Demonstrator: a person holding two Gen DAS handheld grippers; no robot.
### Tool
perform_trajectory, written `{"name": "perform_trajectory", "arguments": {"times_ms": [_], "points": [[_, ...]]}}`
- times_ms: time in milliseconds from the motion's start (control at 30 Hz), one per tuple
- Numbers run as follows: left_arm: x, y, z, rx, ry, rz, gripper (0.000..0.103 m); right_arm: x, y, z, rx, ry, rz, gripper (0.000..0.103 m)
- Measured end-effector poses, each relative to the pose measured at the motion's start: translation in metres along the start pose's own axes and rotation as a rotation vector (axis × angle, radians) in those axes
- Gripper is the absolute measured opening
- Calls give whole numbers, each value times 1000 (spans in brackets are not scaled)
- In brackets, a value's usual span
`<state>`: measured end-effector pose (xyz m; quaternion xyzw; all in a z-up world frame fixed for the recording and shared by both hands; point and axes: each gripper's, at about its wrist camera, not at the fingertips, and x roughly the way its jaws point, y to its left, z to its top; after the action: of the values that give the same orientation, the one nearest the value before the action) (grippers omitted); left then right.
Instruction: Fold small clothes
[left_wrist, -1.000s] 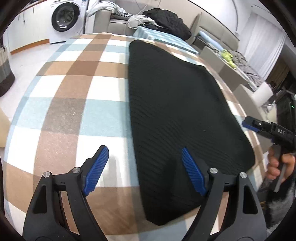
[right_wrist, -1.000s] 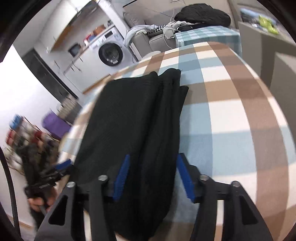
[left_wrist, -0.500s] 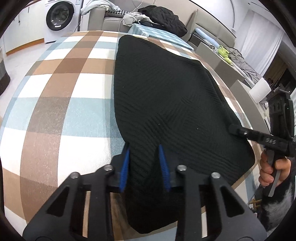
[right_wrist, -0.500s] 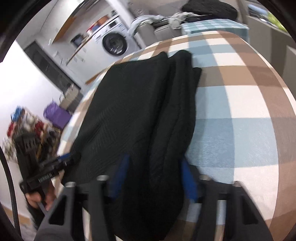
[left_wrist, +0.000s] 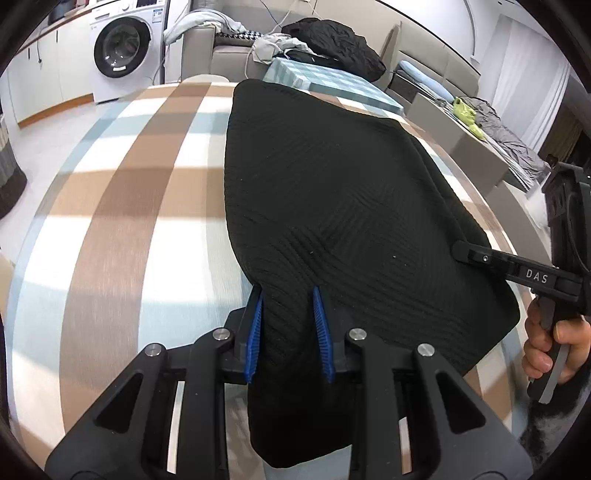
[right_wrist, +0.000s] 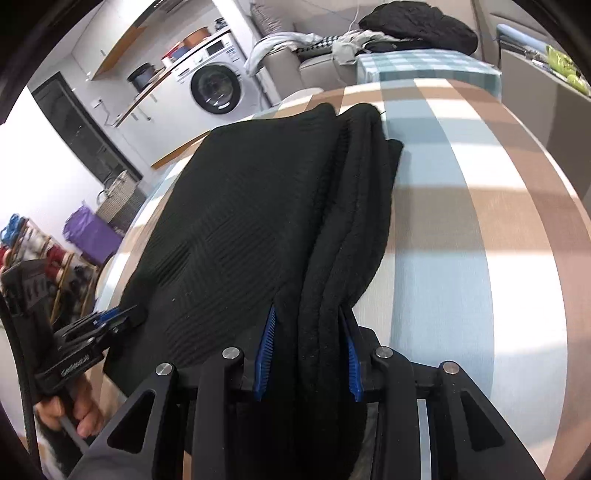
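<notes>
The black ribbed knit garment (left_wrist: 332, 192) lies flat on the checked tabletop (left_wrist: 122, 206), its long axis running away from both hands, which hold its near edge. The left gripper (left_wrist: 288, 328) has pinched the near left corner, while the right gripper (right_wrist: 308, 350), its jaws closing, bunches the thicker layered right edge. "DAS" reads on the right gripper's finger in the left view.
</notes>
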<state>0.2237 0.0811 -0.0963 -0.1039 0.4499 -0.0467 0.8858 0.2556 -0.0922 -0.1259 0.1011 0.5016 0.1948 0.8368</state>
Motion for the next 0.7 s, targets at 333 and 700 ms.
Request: {"name": "perform_trajectory", "arguments": {"times_ms": [333,700], "points": [[8,8,19,-1,-27,24,26,-3,9,4,-44,-50,-53,44],[-50,-4,5,54,-196,29,90,-79,23,-10,-183,-240,-55,103]]}}
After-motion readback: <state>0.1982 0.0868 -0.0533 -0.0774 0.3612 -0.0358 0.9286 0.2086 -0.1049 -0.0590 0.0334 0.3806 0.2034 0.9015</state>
